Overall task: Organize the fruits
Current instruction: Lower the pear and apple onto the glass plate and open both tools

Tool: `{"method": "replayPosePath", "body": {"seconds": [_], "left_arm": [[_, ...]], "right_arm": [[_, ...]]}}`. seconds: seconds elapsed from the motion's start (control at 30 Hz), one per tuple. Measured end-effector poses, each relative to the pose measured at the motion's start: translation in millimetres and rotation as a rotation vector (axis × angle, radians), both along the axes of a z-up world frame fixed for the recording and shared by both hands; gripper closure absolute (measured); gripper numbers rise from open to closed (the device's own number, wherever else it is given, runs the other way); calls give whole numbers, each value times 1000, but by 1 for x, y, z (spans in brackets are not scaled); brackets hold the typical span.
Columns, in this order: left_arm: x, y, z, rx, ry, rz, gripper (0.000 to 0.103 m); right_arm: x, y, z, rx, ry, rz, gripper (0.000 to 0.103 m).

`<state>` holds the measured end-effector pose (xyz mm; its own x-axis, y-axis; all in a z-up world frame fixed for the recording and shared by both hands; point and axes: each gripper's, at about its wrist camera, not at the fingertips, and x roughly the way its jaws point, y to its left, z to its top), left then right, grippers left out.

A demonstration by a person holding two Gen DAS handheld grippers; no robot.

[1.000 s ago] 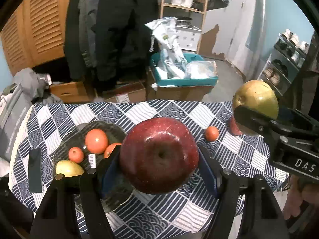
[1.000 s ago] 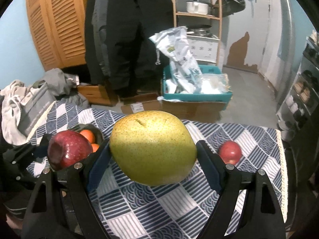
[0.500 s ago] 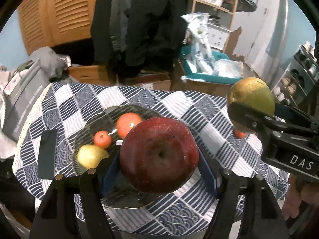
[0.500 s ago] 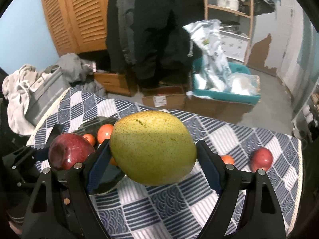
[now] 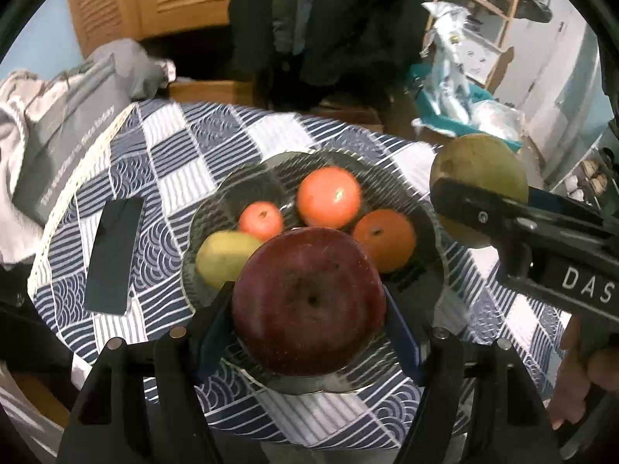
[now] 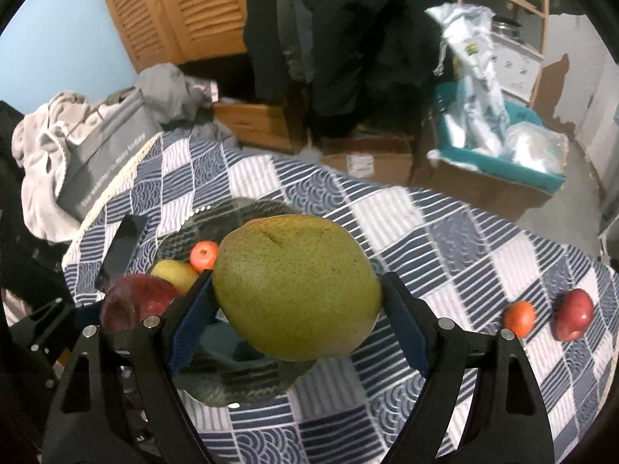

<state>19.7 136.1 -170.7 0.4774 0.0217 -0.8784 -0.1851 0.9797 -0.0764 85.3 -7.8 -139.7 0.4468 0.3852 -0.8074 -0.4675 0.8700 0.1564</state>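
My left gripper [image 5: 309,321] is shut on a dark red apple [image 5: 308,301] and holds it over the near side of a glass plate [image 5: 431,228]. The plate holds three orange fruits [image 5: 329,197] and a yellow pear [image 5: 222,257]. My right gripper [image 6: 298,309] is shut on a large green pear [image 6: 296,286], above the plate's right side [image 6: 247,208]; it shows at the right of the left wrist view [image 5: 479,193]. A small orange fruit [image 6: 519,318] and a red apple [image 6: 573,314] lie on the cloth at the right.
A round table with a blue and white patterned cloth [image 5: 182,143]. A black phone [image 5: 114,255] lies left of the plate. A grey bag [image 5: 65,131] leans at the table's left edge. Boxes and a teal bin [image 6: 503,162] stand on the floor behind.
Both grippers have moved left and forward with their fruit. They now hang over the plate, which has come nearer and more central in both views.
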Motion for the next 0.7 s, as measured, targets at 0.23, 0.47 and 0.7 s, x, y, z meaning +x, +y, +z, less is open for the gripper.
{"method": "replayPosePath", "body": {"seconds": [0.23,0.47,0.7], "left_arm": [[-3,19,-23,-16,44,35,29],[-4,30,-40,-27,77,62,29],[-2,40,-49,-84,92,88,29]], "right_arm": [[7,26,-26,-11,67,25,19],[9,43,-47,-38,107,46,19],[11,51,-53,-44,123,58,19]]}}
